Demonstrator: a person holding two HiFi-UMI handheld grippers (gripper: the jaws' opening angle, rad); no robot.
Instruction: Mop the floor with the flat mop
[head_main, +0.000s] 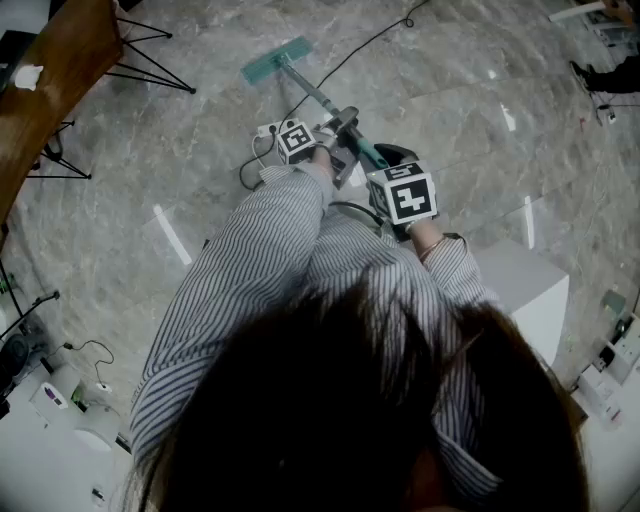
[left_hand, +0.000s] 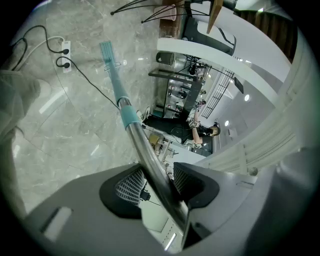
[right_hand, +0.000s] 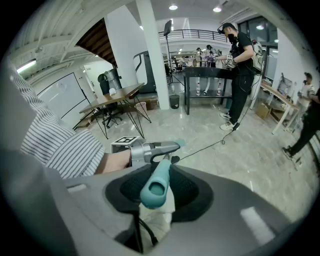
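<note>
The flat mop has a teal head (head_main: 277, 58) lying on the grey marble floor ahead of me, and a metal pole (head_main: 315, 93) that slants back to my hands. My left gripper (head_main: 335, 135) is shut on the pole partway up; in the left gripper view the pole (left_hand: 150, 162) runs between the jaws of that gripper (left_hand: 156, 186) down to the mop head (left_hand: 107, 50). My right gripper (head_main: 385, 175) is shut on the teal handle end (right_hand: 156, 186), which pokes out between the jaws of the right gripper (right_hand: 159, 192). The left gripper (right_hand: 150, 150) shows beyond it.
A white power strip (head_main: 268, 130) with black cables lies on the floor near the pole. A wooden table (head_main: 45, 85) stands at the left, a white box (head_main: 530, 290) at my right. People (right_hand: 240, 60) stand by a dark bench in the distance.
</note>
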